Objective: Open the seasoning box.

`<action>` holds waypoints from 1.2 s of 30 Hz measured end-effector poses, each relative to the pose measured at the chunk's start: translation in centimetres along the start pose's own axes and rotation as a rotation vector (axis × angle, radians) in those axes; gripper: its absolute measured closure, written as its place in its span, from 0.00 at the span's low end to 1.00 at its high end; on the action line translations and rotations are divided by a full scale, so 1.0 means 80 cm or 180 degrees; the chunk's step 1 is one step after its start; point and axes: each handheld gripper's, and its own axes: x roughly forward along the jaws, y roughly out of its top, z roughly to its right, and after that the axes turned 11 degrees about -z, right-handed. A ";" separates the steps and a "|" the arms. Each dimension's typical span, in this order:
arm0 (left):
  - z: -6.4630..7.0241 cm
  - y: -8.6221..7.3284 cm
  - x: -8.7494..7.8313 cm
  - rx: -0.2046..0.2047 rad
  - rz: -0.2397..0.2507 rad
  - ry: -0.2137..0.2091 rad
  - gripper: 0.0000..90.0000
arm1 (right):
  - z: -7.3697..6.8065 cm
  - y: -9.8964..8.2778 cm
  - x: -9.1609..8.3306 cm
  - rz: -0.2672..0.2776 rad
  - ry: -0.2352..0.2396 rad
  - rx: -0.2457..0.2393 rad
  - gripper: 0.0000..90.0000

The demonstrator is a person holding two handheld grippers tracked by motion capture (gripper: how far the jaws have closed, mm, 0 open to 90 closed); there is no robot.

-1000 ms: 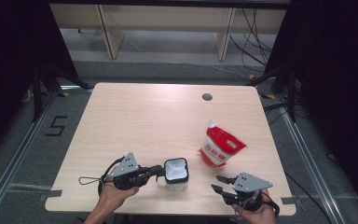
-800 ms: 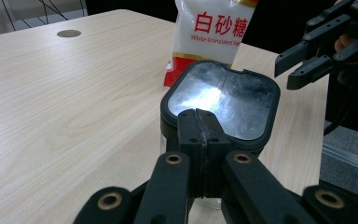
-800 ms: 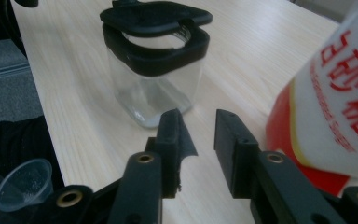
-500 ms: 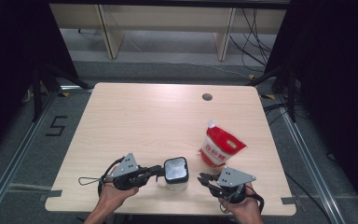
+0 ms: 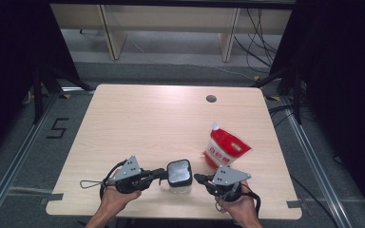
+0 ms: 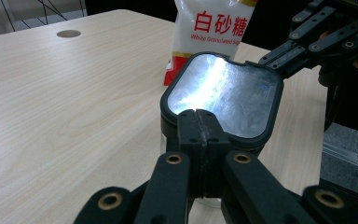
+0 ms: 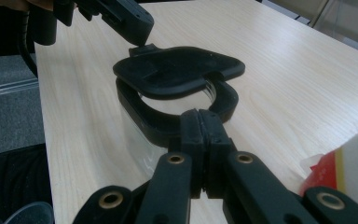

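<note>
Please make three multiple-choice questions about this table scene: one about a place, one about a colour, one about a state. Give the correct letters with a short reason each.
1. Where does the sugar pouch stand relative to the clear jar?
A. Beyond it, toward the right gripper's side
B. On the left gripper's side
C. Inside it

2. What colour is the jar's lid frame?
A. Red
B. Black
C. White

3. How do the jaws of the left gripper stand?
A. Wide open
B. Shut around the pouch
C. Shut, at the lid's edge

Answers:
1. A: in the high view the pouch stands farther up the table and to the right.
2. B: both gripper views show a black rim.
3. C: the left gripper view shows its jaws pressed together at the lid's edge.
</note>
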 end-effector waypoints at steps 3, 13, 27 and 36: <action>0.000 0.000 0.000 -0.0001 -0.0009 0.0007 0.99 | -0.002 0.003 0.003 -0.0002 0.0011 0.0029 1.00; 0.000 0.007 -0.011 0.0057 -0.0098 0.0044 0.79 | -0.002 0.011 0.005 0.0128 0.0071 0.0040 0.99; -0.007 -0.022 0.010 0.0308 -0.0567 0.0040 0.50 | -0.010 0.029 0.004 0.0277 0.0006 -0.0091 0.98; -0.008 -0.028 0.027 0.0366 -0.0479 0.0031 0.62 | -0.017 0.042 0.011 0.0305 0.0033 -0.0104 0.97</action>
